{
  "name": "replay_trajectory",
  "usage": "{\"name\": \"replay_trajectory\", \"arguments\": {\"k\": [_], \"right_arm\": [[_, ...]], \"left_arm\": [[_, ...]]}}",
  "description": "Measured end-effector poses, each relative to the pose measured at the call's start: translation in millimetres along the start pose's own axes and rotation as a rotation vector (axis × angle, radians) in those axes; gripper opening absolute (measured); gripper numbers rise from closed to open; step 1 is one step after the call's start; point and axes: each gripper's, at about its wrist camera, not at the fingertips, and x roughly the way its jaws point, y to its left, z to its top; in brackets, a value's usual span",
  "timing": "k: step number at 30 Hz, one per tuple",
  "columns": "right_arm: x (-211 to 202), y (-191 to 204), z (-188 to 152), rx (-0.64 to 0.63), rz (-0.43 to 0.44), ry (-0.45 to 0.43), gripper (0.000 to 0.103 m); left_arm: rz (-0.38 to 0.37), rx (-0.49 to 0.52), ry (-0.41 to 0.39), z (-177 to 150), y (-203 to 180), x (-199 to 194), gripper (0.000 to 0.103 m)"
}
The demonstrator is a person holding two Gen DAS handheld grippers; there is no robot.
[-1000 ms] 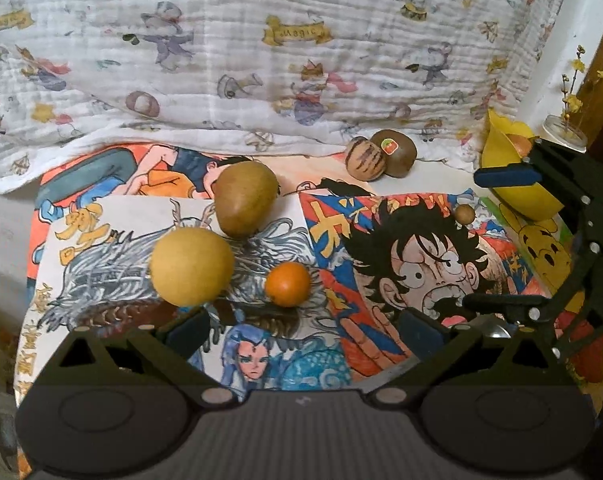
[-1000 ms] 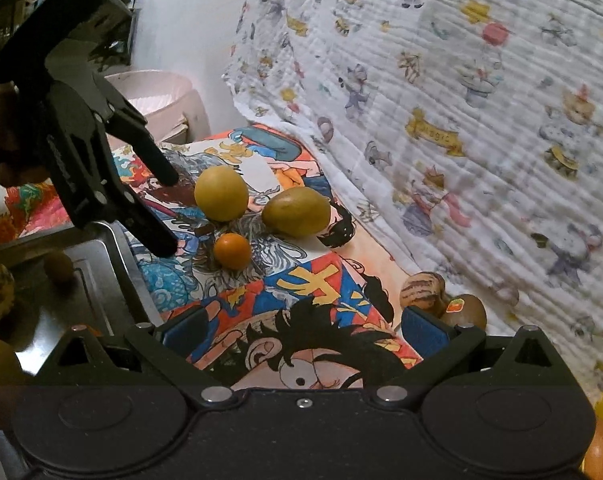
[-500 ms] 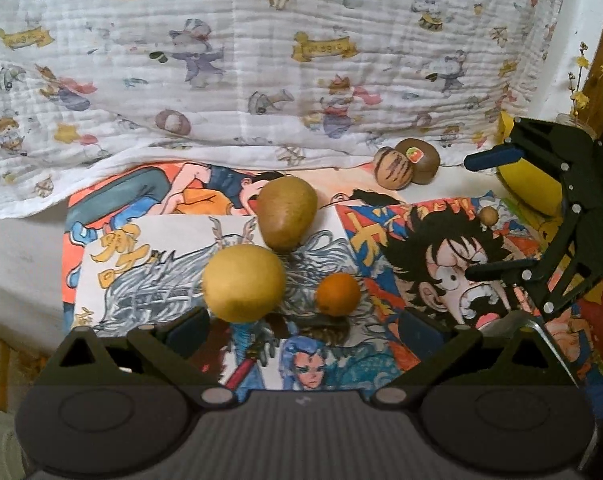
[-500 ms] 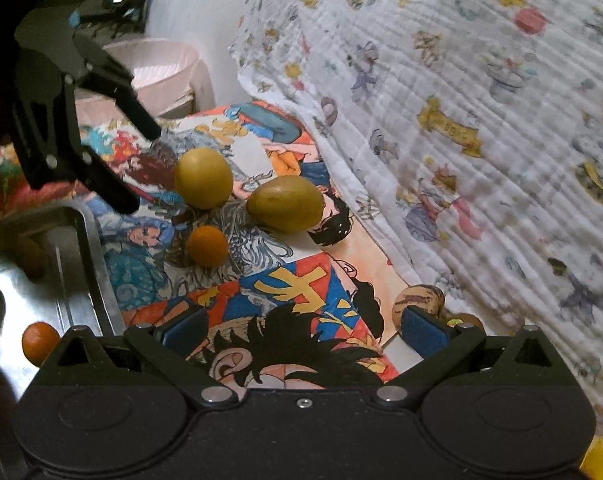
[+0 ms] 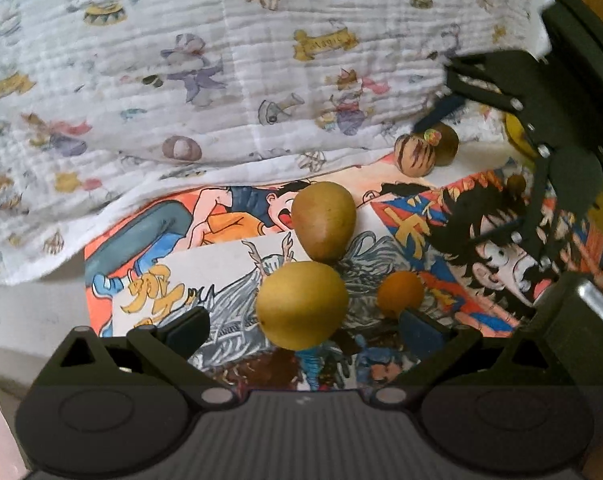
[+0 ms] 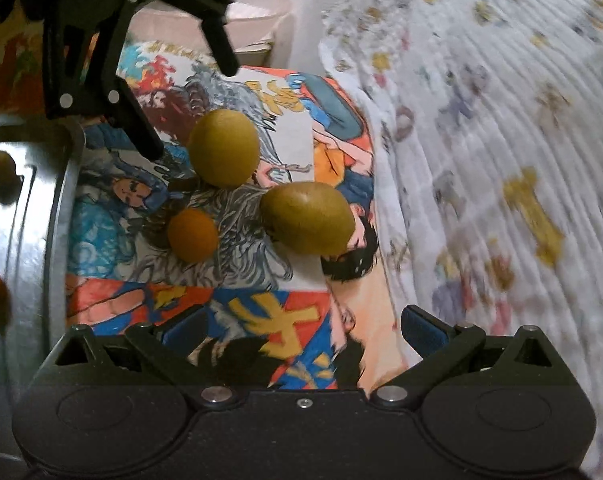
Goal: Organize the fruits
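Both the left claw (image 5: 303,330) and the right claw (image 6: 301,332) are held apart, with nothing gripped. A round yellow fruit (image 5: 301,304), an oval green-brown fruit (image 5: 323,220) and a small orange (image 5: 399,294) are clustered mid-table on the cartoon-print cloth (image 5: 189,280). A metal tray (image 6: 25,240) is seen at the table's edge, with small fruits in it.

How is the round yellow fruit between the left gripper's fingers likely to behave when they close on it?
The round yellow fruit looks near-spherical and smooth, so it will probably roll or squirt sideways if pinched off-centre. It fills much of the open left gripper, leaving little slack. A nudge could send it into the small orange fruit nearby.
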Motion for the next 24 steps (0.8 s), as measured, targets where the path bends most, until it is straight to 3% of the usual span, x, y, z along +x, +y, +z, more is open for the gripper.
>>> {"name": "replay_trajectory", "arguments": {"k": [11, 19, 24], "right_arm": [[19.3, -16.2, 18.7, -0.206, 0.047, -0.022, 0.097], [33.7, -19.8, 28.1, -0.271, 0.067, -0.011, 0.093], [48.4, -13.5, 34.9, -0.337, 0.073, 0.002, 0.085]], "left_arm": [[-0.022, 0.090, -0.001, -0.1, 1.3, 16.6, 0.101], [-0.042, 0.084, 0.010, -2.3, 10.4, 23.4, 0.096], [-0.059, 0.088, 0.011, -2.8, 11.2, 27.9, 0.090]]}}
